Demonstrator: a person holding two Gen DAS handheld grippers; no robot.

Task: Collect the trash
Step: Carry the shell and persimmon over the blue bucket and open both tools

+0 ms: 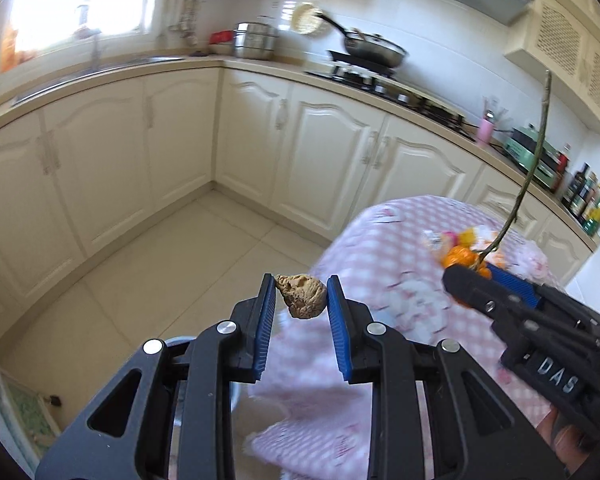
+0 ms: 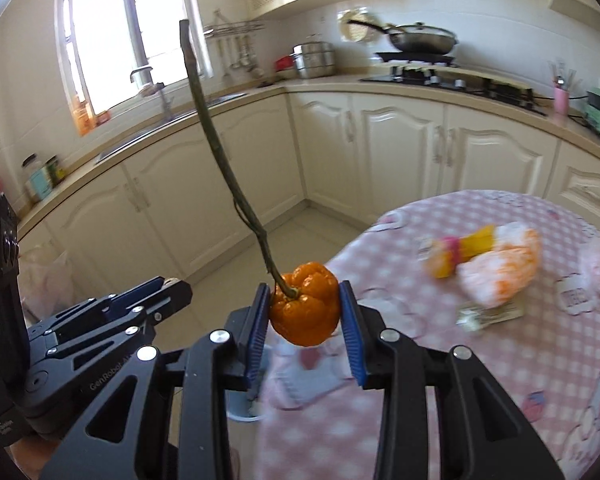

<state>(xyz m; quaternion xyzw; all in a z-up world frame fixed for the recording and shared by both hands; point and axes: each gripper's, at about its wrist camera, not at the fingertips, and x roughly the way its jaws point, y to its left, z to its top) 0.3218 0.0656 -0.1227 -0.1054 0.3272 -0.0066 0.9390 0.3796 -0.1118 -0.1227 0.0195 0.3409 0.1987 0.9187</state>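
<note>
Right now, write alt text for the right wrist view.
The right gripper clamps an orange pepper with a long green stem above a pink checked tablecloth. Crumpled wrappers lie on the cloth, and cream kitchen cabinets stand behind.

Glossy smooth orange pepper (image 2: 305,309), rough matt tan lump (image 1: 302,295), soft pink checked tablecloth (image 2: 480,380), glossy cream cabinet doors (image 1: 320,152)

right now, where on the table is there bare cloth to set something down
Bare patches: the near end of the pink checked tablecloth, just ahead of the right gripper, and the table's far edge toward the cabinets. Crowded: the middle right, where the crumpled wrappers and a flattened foil scrap lie together.
</note>
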